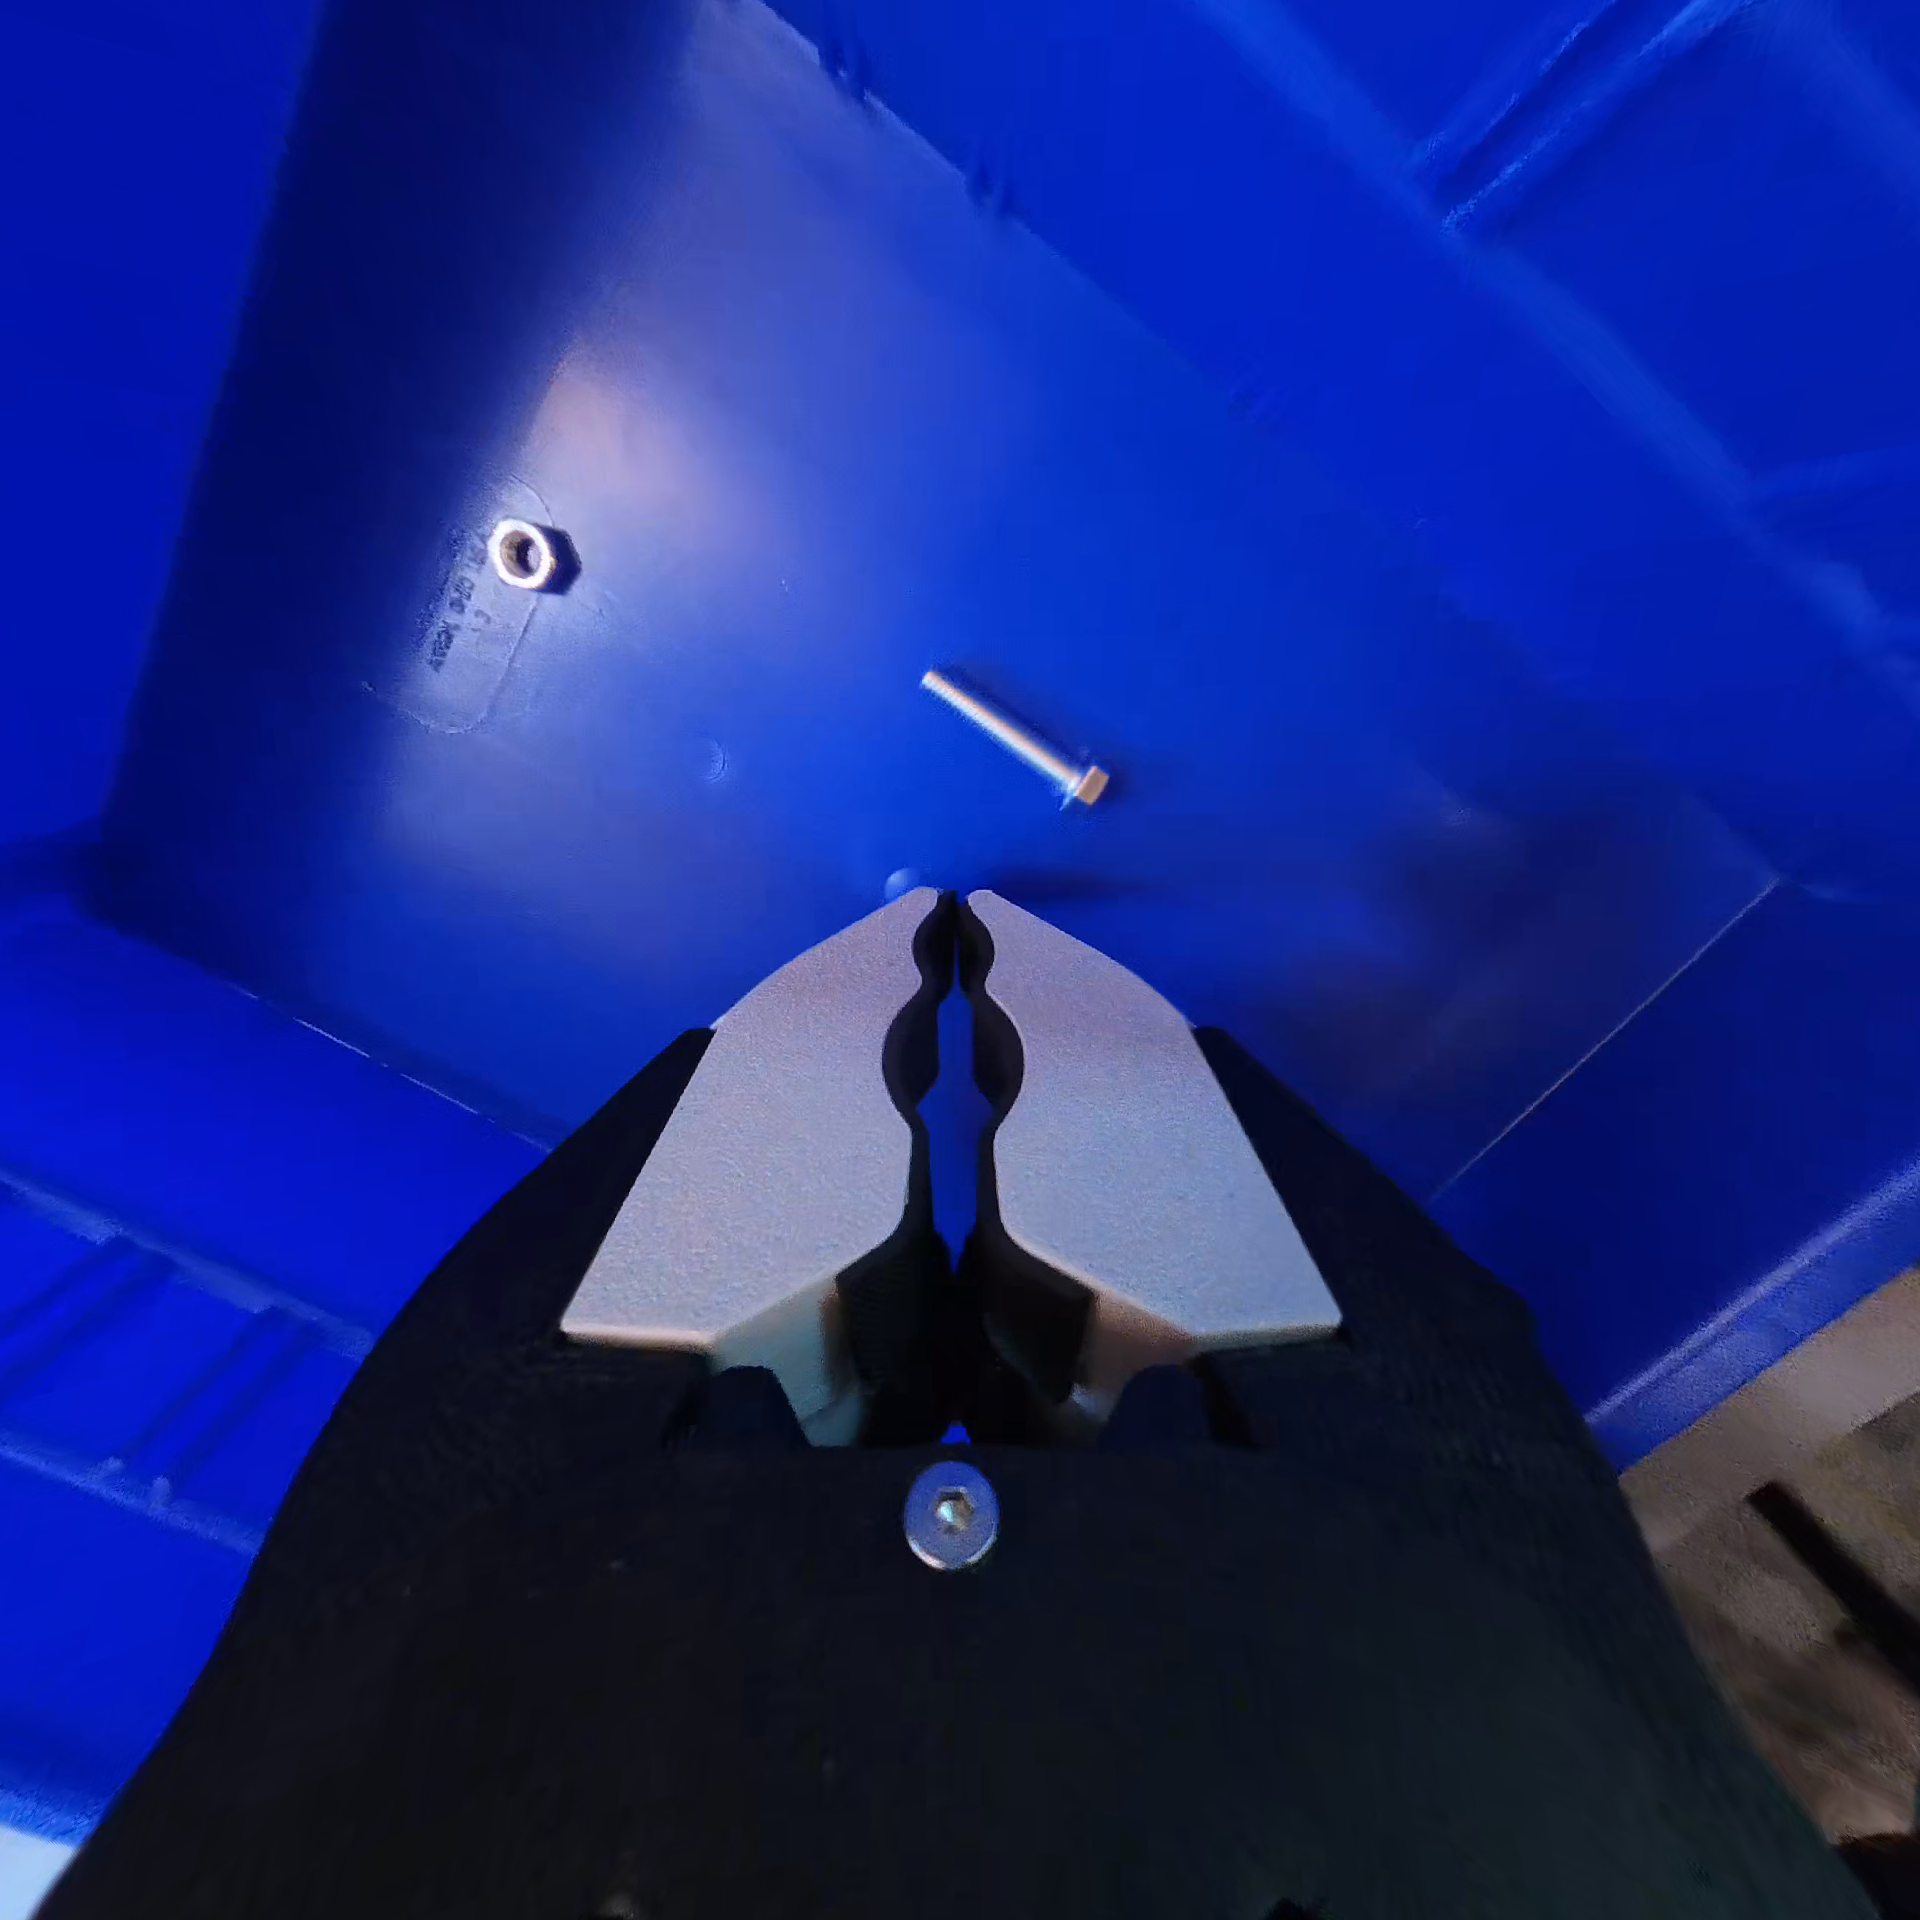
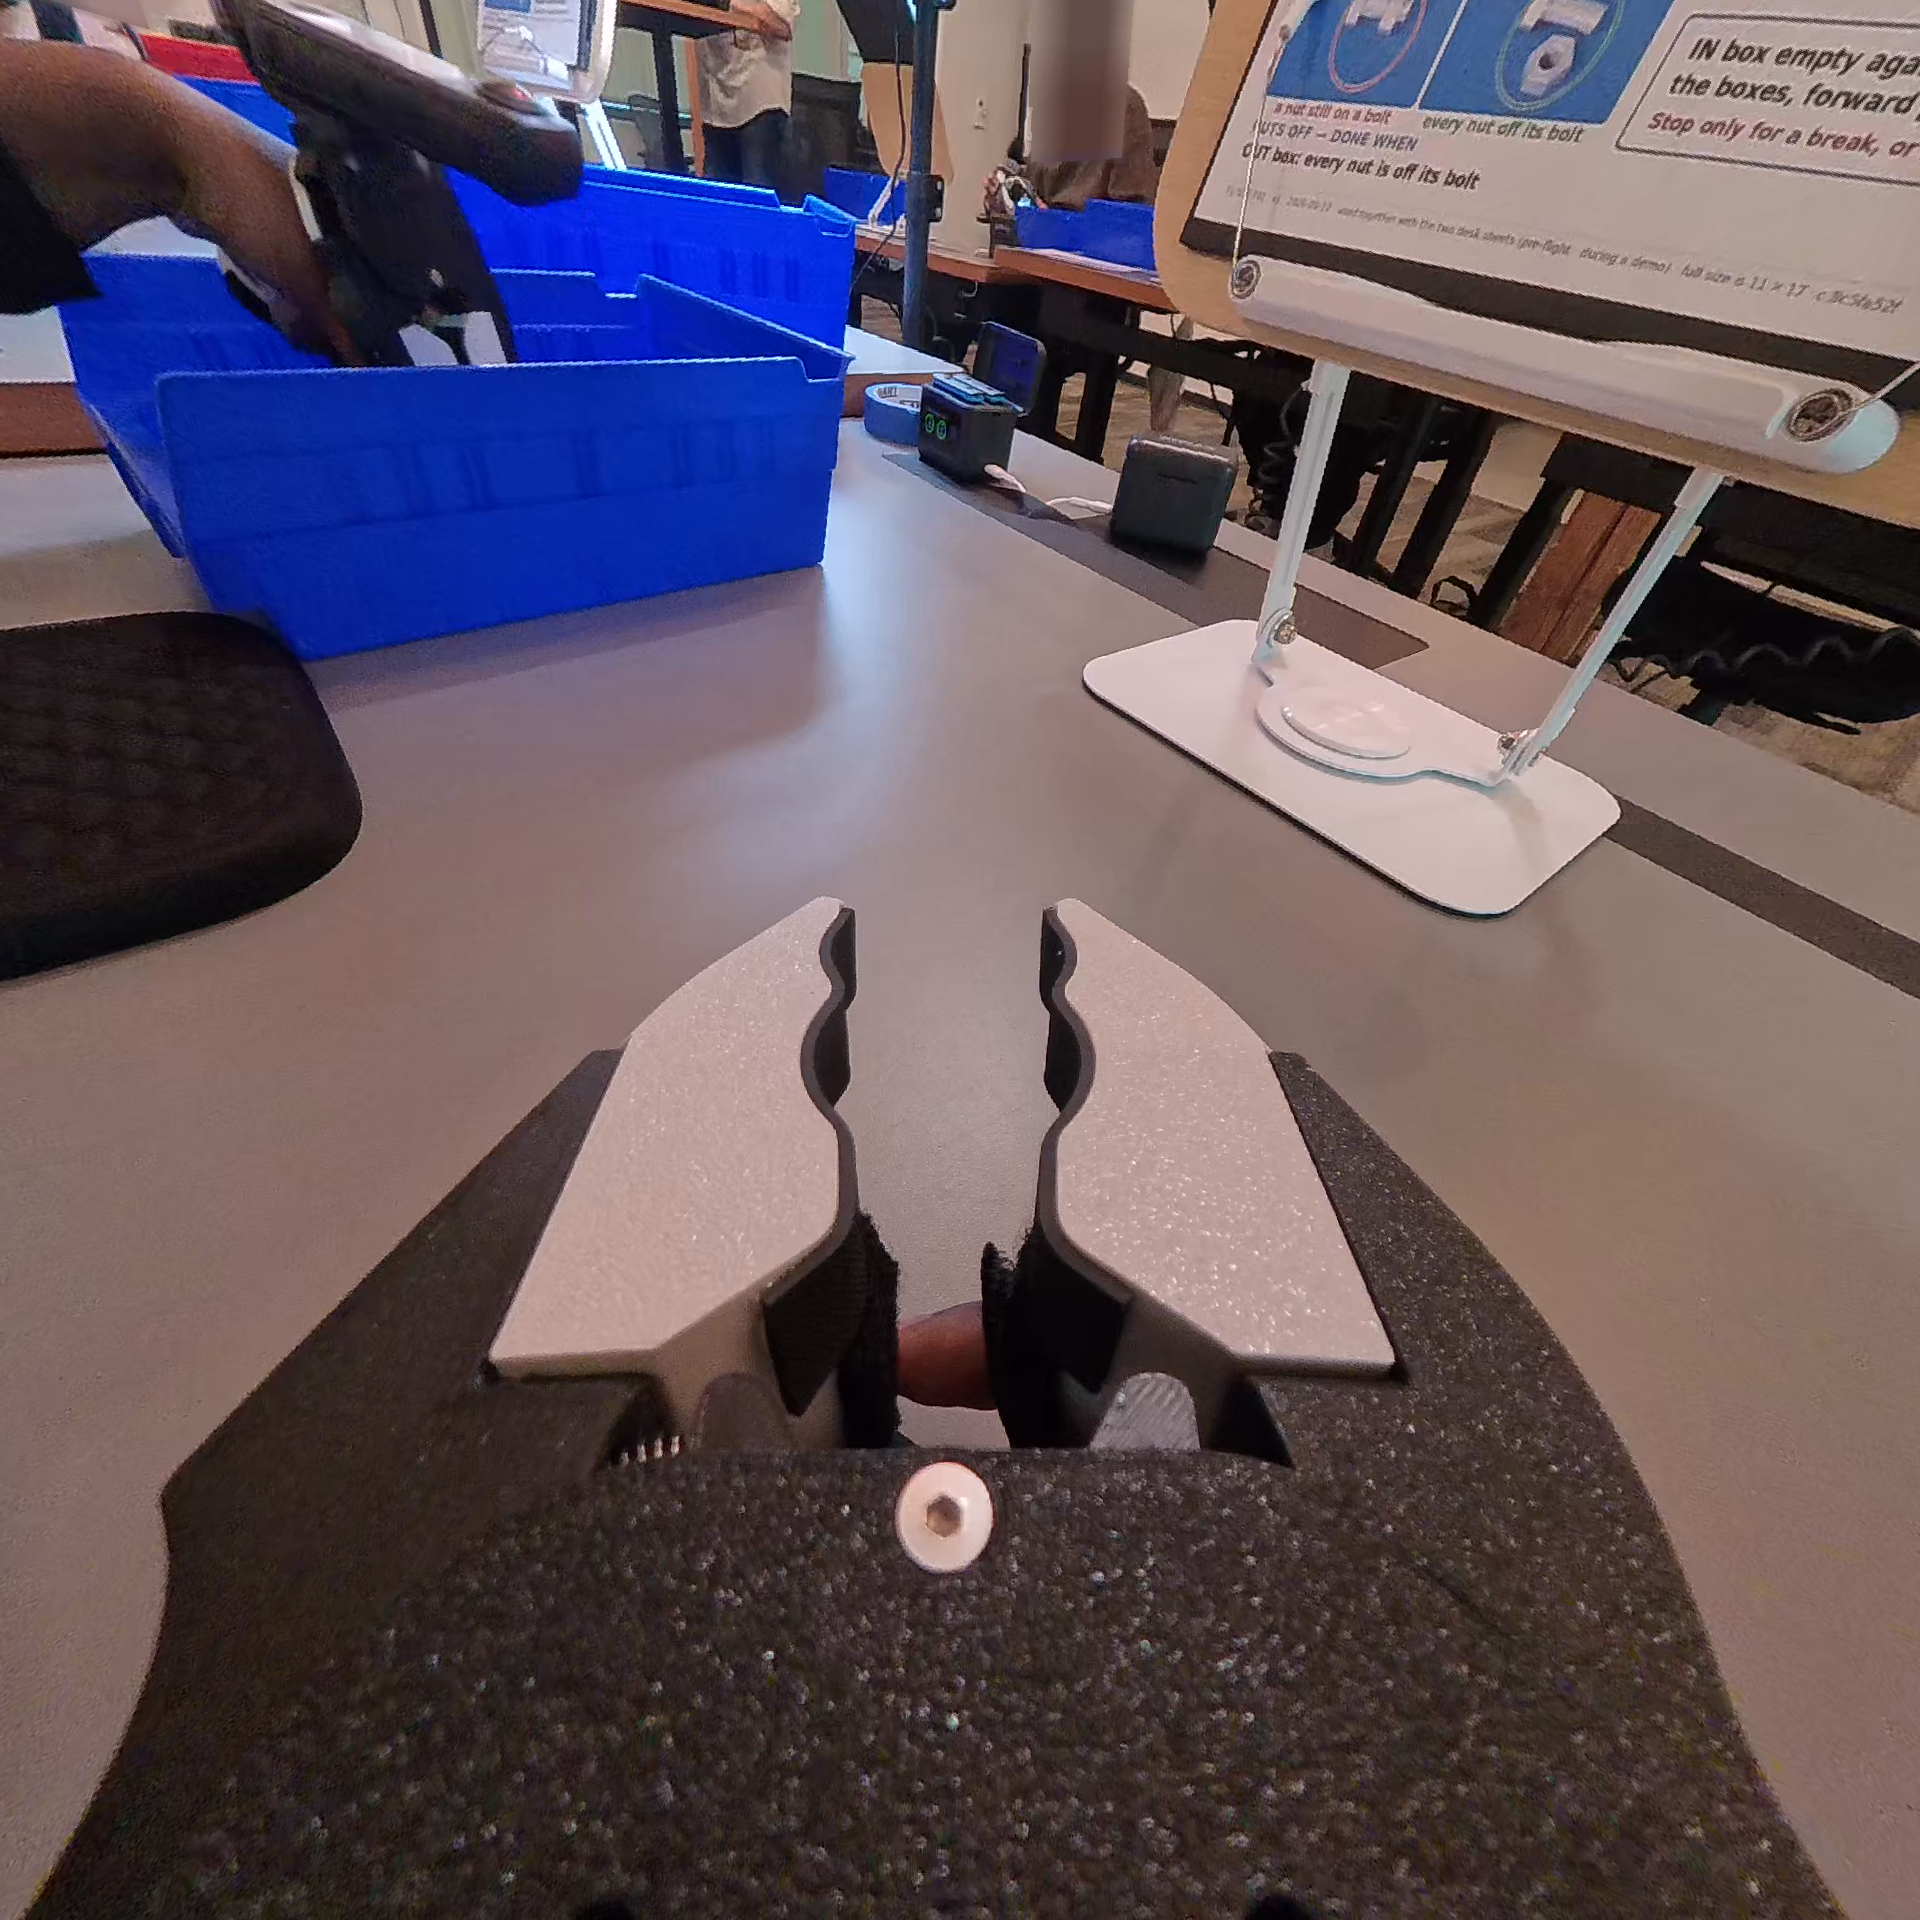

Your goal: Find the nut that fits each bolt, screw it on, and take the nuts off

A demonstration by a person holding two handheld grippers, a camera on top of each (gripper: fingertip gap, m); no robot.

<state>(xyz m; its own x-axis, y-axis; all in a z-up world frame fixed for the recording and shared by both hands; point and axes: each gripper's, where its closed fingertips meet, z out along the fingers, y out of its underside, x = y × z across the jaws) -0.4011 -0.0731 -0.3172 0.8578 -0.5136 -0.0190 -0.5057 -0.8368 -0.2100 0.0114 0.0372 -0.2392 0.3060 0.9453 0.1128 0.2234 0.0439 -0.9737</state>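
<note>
The left gripper [image 1: 954, 896], its matte grey fingers pressed together with nothing between them, reaches into a smooth blue plastic bin [image 1: 1039, 416], on whose floor a threaded hex-head bolt [image 1: 1013, 736] lies just beyond the tips and a hex nut [image 1: 530, 553] lies farther left, apart from it. The right gripper [image 2: 948, 920], fingers spread and empty, hovers low over the plain grey table [image 2: 727, 831]. Near it are a black textured mat [image 2: 135, 779], a white stand [image 2: 1351, 769] carrying an instruction sheet, and further tables behind.
</note>
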